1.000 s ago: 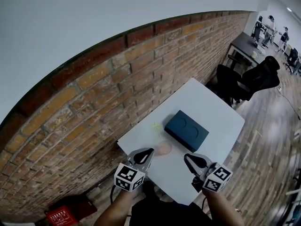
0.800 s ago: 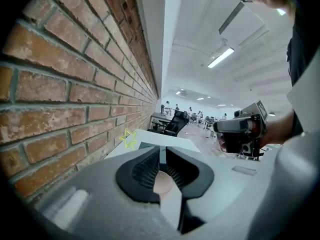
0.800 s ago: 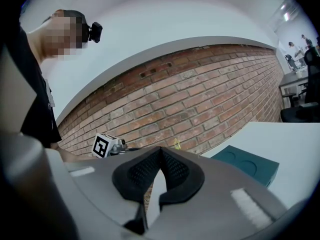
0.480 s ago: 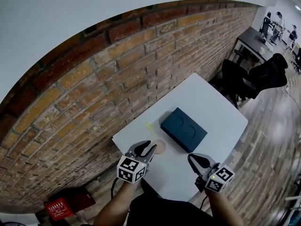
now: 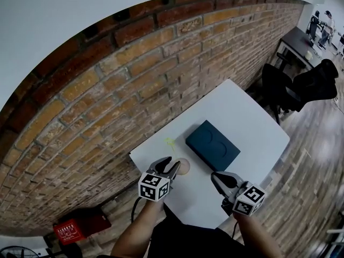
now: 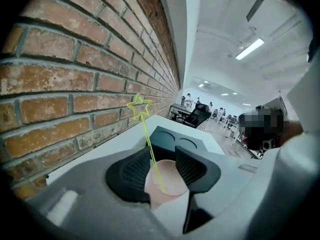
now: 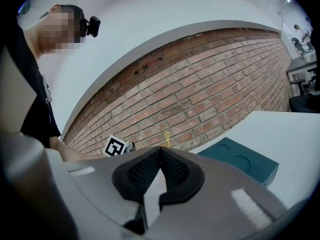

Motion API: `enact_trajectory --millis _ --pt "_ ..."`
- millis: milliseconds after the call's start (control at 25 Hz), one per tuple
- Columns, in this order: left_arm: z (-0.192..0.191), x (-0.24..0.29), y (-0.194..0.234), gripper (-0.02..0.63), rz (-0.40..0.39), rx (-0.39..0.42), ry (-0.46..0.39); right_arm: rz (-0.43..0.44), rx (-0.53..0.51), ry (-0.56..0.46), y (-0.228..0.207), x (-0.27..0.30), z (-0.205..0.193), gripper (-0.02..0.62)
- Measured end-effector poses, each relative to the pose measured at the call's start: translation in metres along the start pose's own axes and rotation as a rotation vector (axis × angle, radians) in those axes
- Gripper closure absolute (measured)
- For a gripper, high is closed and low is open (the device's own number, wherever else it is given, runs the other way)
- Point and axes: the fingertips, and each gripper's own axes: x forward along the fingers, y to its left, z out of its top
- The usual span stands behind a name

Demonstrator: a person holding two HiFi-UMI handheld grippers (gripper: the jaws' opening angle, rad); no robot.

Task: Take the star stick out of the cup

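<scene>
A pale pink cup stands on the white table near its brick-wall edge. A thin yellow star stick leans out of the cup toward the wall. My left gripper is right at the cup, jaws opening, the cup low between its pads and not pressed. In the head view the left gripper sits just left of the cup, with the star stick beyond. My right gripper is shut with nothing in it and hangs at the table's near edge.
A dark teal box with two round hollows lies just beyond the cup. A brick wall runs along the table's left side. Black office chairs stand at the far right, and a red case lies on the floor.
The left gripper's jaws have spread apart and it has closed in on the cup. The right gripper has stayed near the table's front edge.
</scene>
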Motion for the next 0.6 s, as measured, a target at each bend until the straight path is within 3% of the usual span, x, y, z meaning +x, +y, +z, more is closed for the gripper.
enact_trajectory --millis 360,600 --pt "-0.008 0.03 0.015 0.443 -0.029 -0.019 0.04 -0.036 0.045 0.036 -0.007 -0.007 -0.017 0.595" --pt "-0.011 0.034 0.013 0.532 -0.043 -0.004 0.053 -0.075 0.051 0.025 -0.008 -0.019 -0.017 0.595"
